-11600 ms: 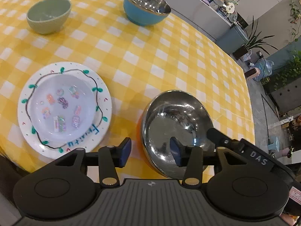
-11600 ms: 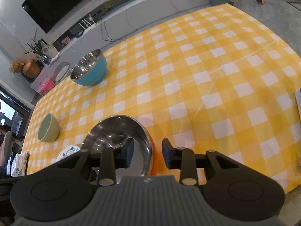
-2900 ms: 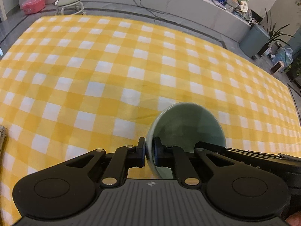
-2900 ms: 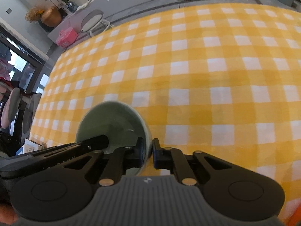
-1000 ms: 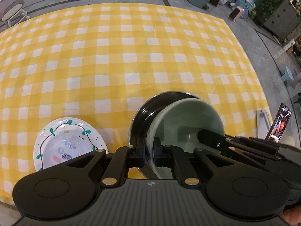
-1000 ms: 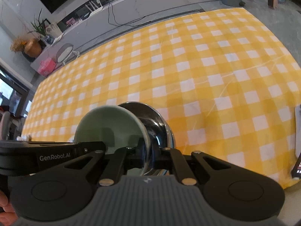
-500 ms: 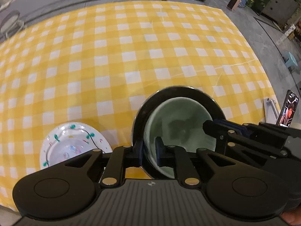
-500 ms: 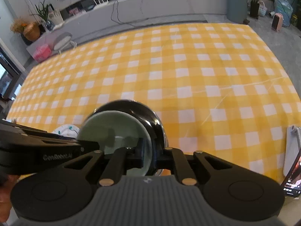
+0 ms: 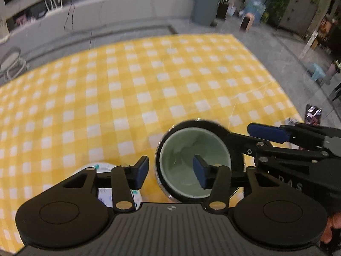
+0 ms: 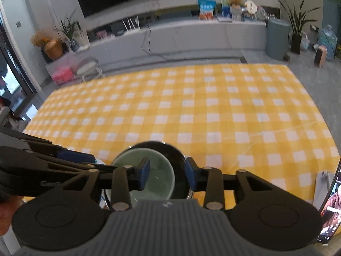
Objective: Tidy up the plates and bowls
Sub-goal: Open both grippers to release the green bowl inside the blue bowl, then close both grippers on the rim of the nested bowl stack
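The surface (image 10: 213,111), under a yellow checked cloth, is lying bare beyond the steel bowl (image 9: 215,128), which is sitting near its front edge. The green bowl (image 9: 191,149) is resting nested inside the steel bowl, toward its near-left side. Just left of the steel bowl, a painted plate (image 9: 102,167) is showing partly behind a tool finger. A phone (image 10: 329,209) is standing upright to the right of the steel bowl, at the surface's edge.

The left tool (image 9: 170,170) is hanging over the steel bowl's left rim; its jaws have just been opening and are standing wide, one pad outside the rim, the other above the green bowl, pressing nothing. The right tool (image 10: 167,171) is hanging over the right rim, its jaws likewise just opening, moderately apart and straddling both rims without touching. Each tool's arm is crossing into the other's view beside the steel bowl.
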{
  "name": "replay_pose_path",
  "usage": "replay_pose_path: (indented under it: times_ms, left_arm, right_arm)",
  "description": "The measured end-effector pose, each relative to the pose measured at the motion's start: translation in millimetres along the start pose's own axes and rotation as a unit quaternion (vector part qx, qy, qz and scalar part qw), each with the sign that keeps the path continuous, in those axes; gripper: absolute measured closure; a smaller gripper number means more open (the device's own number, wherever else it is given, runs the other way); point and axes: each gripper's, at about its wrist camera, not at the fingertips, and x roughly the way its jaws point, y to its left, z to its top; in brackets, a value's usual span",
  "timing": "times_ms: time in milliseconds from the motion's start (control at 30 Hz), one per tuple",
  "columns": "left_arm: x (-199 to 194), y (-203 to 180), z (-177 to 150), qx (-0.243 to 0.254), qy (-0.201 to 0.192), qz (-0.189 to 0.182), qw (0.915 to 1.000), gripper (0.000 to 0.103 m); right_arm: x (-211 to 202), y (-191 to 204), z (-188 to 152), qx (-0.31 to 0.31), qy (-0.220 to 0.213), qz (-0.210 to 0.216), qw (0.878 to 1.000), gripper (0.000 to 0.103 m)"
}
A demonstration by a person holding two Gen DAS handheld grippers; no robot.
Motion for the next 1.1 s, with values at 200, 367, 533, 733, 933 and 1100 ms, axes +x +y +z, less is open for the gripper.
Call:
replay_pose_path:
  times_ms: [200, 367, 533, 733, 933, 1100]
  left_arm:
    - [-12.9, 3.4, -12.4, -0.026, -0.057, -0.014, 0.9979, 0.030]
    - [-12.9, 9.8, -23.6, -0.082, -0.084, -0.011, 0.9930, 0.027]
    - [-1.1, 23.7, -34.9, -0.149, -0.096, -0.020, 0.9840, 0.026]
    - [18.2, 39.5, -48.1, -0.201, -0.087, -0.036, 0.9750, 0.026]
    - [37.6, 55.4, -61.0, -0.253, -0.066, -0.060, 0.9635, 0.026]
    - [53.5, 59.6, -64.1, -0.270, -0.049, -0.081, 0.9581, 0.026]
  right_arm:
    - [0.6, -14.3, -4.9, 0.040, -0.022, 0.007, 0.999, 0.049]
    - [14.6, -27.2, -14.6, 0.095, -0.010, 0.001, 0.995, 0.048]
    - [27.6, -36.6, -23.4, 0.138, 0.010, 0.010, 0.990, 0.035]
    - [41.5, -41.3, -38.6, 0.180, 0.045, 0.033, 0.982, 0.034]
    - [58.2, -53.1, -47.6, 0.257, 0.088, 0.073, 0.960, 0.031]
    - [67.2, -54.7, -50.4, 0.283, 0.103, 0.073, 0.951, 0.031]
